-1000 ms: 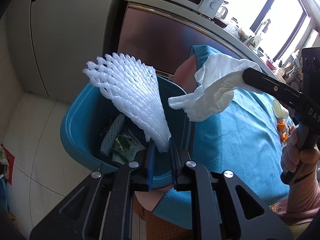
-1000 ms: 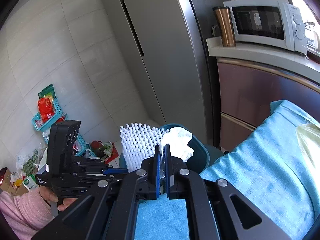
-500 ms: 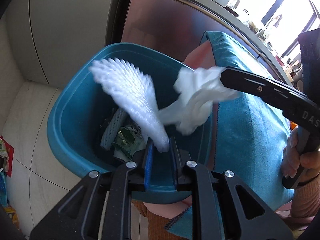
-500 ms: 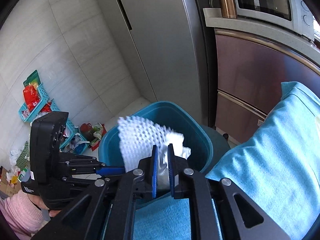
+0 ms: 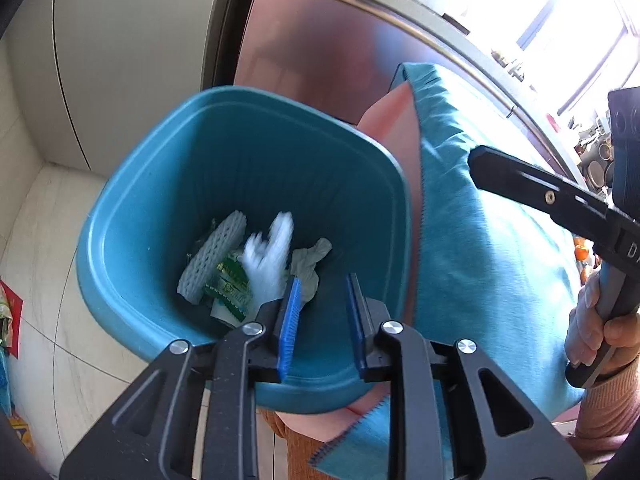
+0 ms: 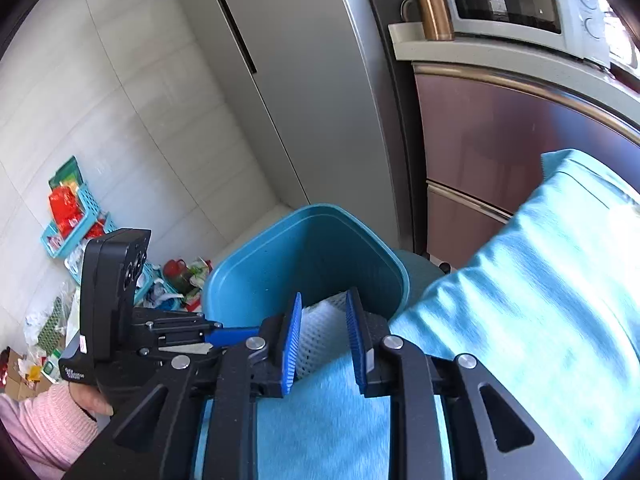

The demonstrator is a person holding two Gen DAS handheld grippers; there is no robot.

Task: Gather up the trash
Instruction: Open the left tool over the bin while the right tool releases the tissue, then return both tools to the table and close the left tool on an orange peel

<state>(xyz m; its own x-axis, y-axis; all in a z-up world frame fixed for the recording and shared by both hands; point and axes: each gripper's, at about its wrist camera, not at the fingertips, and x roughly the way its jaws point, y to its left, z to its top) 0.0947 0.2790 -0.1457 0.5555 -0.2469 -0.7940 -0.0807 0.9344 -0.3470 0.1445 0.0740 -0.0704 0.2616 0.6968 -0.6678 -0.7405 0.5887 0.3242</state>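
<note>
the left gripper (image 5: 322, 300) points steeply down over the near rim of a blue bin (image 5: 120, 196), its jaws opening with only air between the blue pads (image 5: 290, 320); nothing is gripped. the right gripper (image 6: 323, 320) comes in from the other side, angled down toward the same bin (image 6: 280, 240), its jaws opening too; white foam netting shows in the gap between the pads, but it lies lower, inside the bin, and the pads do not press on it. in the left wrist view the right gripper's long black finger (image 5: 532, 192) reaches over the bin's far corner, and a hand (image 5: 600, 328) in a ribbed pink sleeve wraps its handle. in the right wrist view the other hand (image 6: 92, 400), in a pink knit sleeve, holds the left gripper's body.

the bin sits on the floor against a desk draped in a teal cloth (image 5: 480, 260). at its bottom lie a rolled white foam net (image 5: 212, 256), a green-printed wrapper (image 5: 232, 292), a blurred white foam net (image 5: 268, 260) in the middle, and a crumpled white tissue (image 5: 312, 260) just beside it.

farther off on the floor stand small turquoise baskets (image 6: 68, 236) with red packets and loose wrappers around them.
</note>
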